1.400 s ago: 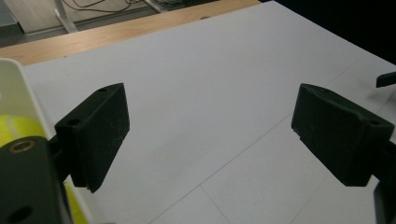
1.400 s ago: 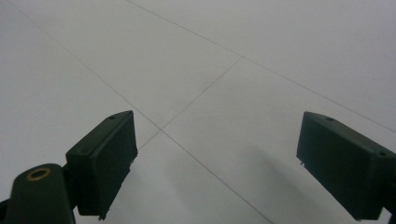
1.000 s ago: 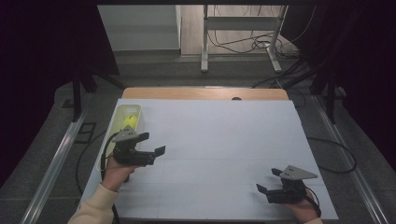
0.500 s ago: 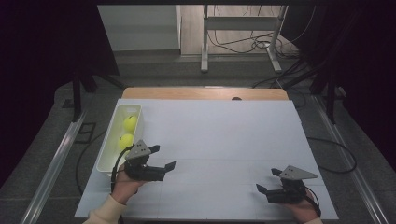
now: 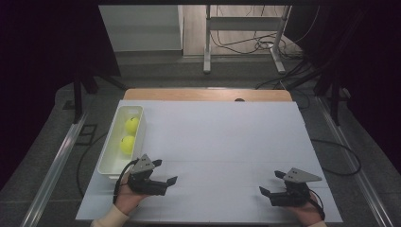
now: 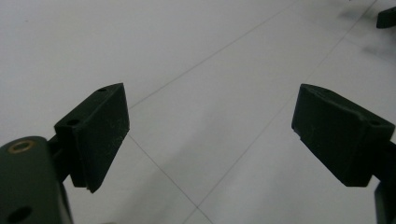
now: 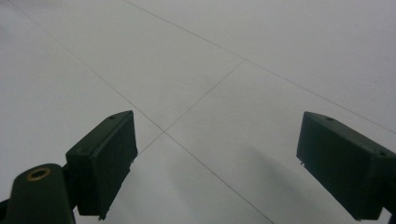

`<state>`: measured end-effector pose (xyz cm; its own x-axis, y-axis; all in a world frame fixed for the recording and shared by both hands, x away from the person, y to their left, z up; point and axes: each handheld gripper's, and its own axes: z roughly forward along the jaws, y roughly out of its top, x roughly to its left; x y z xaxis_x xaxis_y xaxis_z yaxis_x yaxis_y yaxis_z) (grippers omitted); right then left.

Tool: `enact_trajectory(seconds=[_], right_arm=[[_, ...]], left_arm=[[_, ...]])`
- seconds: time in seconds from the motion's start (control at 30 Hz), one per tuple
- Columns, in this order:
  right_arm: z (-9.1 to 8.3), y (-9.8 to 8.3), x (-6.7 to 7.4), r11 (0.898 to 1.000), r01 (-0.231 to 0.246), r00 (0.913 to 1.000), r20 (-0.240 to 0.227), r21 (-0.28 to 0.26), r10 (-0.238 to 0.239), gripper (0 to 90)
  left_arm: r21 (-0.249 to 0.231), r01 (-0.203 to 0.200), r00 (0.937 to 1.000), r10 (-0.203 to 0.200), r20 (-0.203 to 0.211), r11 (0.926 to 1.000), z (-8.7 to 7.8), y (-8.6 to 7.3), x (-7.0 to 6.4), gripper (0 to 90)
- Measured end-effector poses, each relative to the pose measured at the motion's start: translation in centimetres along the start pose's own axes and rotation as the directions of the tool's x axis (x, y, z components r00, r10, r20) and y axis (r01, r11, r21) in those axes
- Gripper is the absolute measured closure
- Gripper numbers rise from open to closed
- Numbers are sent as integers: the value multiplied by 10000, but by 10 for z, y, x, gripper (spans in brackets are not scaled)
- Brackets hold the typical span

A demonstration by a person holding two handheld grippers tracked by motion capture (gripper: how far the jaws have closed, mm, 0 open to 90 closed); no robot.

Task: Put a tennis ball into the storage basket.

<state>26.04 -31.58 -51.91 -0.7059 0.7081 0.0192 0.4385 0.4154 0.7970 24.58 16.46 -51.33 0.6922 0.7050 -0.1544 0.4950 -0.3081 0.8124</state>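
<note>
Two yellow-green balls, one [image 5: 132, 125] behind the other [image 5: 126, 144], lie in a white tray [image 5: 109, 161] at the table's left side. My left gripper [image 5: 166, 171] rests low near the front left, just right of the tray's near end, open and holding nothing. In the left gripper view its jaws stand wide apart over bare white tabletop [image 6: 219, 116]. My right gripper [image 5: 270, 183] sits near the front right corner, open and holding nothing. The right gripper view shows its jaws spread over the white surface [image 7: 219, 107].
The white table top [image 5: 227, 142] has faint seam lines and a wooden strip [image 5: 203, 94] along its far edge. Metal rails [image 5: 54, 165] run along both sides on the floor. Cables [image 5: 246, 42] and a stand's legs lie beyond the table. The other gripper's tip [image 6: 386, 16] shows in the left gripper view.
My left gripper has drawn back from over the tray toward the front edge and slightly right, uncovering both balls. The right gripper has stayed put.
</note>
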Motion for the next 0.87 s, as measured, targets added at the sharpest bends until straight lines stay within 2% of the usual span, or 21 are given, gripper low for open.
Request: enact_trajectory(seconds=[0.3,0.87], right_arm=[[0,0,1,9999,60,10000,-57,-96,-60,128],[-1,1,2,9997,137,9997,-192,-207,-141,128]], left_arm=[[110,116,9999,-116,15,9999,-2,-10,-1,117],[-155,125,9999,-125,46,9998,-6,-8,-3,119]])
